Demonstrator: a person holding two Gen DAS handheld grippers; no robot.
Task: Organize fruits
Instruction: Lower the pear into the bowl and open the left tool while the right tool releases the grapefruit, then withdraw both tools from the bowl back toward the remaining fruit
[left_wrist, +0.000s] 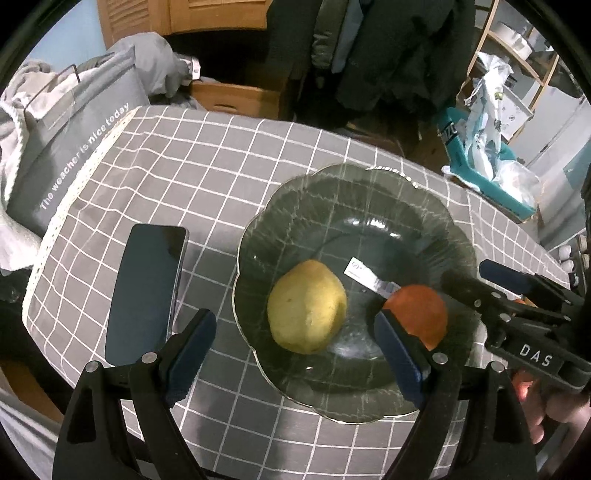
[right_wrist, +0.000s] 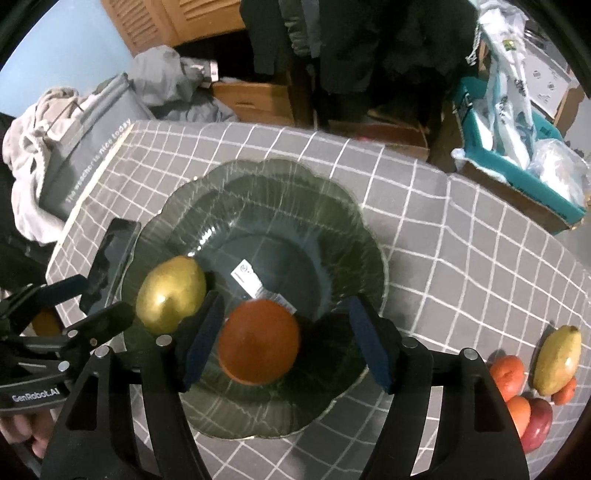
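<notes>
While the right gripper hangs over the dish with its jaws spread, the orange sits between the pads with a clear gap on the right side, so it's let go; it's resting in the glass plate just beside the yellow pear. Left gripper is wide open too, nothing in it, hovering above that pear; a phone lies just left of the plate on the checked cloth; more fruit is piled well off to the right.
</notes>
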